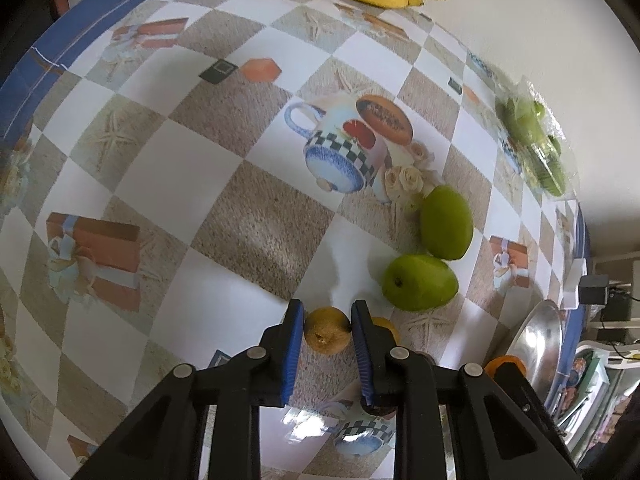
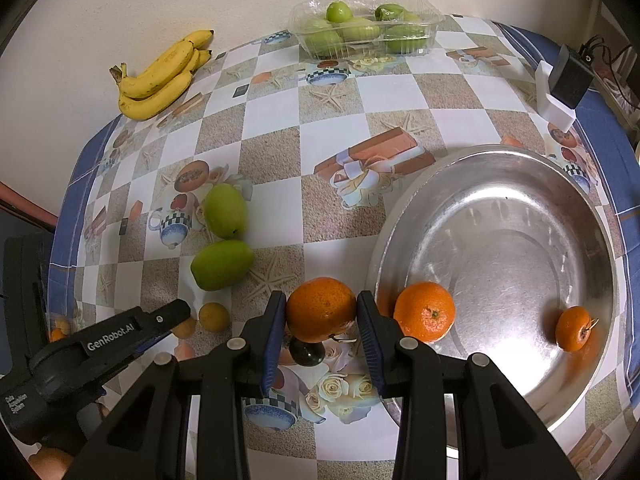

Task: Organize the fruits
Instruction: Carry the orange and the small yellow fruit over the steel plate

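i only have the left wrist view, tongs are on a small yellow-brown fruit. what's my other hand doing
Observer: The right tongs are shut on an orange, just left of the metal bowl's rim.
Operator: anything in the bowl yet, i only see its edge
Observer: Two oranges: a large one near the left wall, a small one at the right.
Operator: what's in the crinkly plastic by the wall
Observer: A clear tray of green fruits.
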